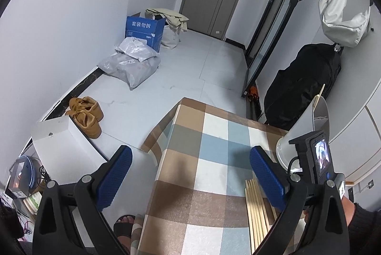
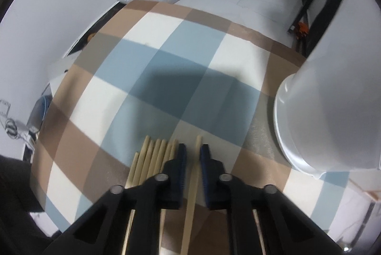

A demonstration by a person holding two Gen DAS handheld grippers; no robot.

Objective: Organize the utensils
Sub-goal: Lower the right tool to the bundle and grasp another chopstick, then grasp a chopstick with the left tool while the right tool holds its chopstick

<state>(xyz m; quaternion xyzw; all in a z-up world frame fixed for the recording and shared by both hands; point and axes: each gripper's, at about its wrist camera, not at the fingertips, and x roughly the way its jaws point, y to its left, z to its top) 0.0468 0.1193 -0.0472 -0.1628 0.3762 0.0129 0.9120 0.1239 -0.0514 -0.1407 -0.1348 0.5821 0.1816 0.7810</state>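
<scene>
A checked cloth covers the table [image 2: 166, 59]. Several pale wooden chopsticks [image 2: 152, 157] lie side by side near its front edge, and in the left wrist view the same chopsticks [image 1: 256, 207] show beside the right finger. My right gripper [image 2: 193, 146] points steeply down and is shut on a single chopstick [image 2: 194, 183] lying just right of the bundle. A white tapered holder [image 2: 321, 117] stands at the right; in the left wrist view this holder [image 1: 302, 128] has a chopstick [image 1: 320, 94] sticking out of its top. My left gripper [image 1: 190, 152] hangs wide open over the table's left edge, holding nothing.
Beyond the table on the floor lie tan shoes [image 1: 87, 115], a white box [image 1: 59, 138], grey parcel bags [image 1: 132, 64] and a blue carton [image 1: 145, 28]. A black bag [image 1: 302, 81] leans at the right wall. A sandalled foot [image 1: 123, 225] stands by the table's left side.
</scene>
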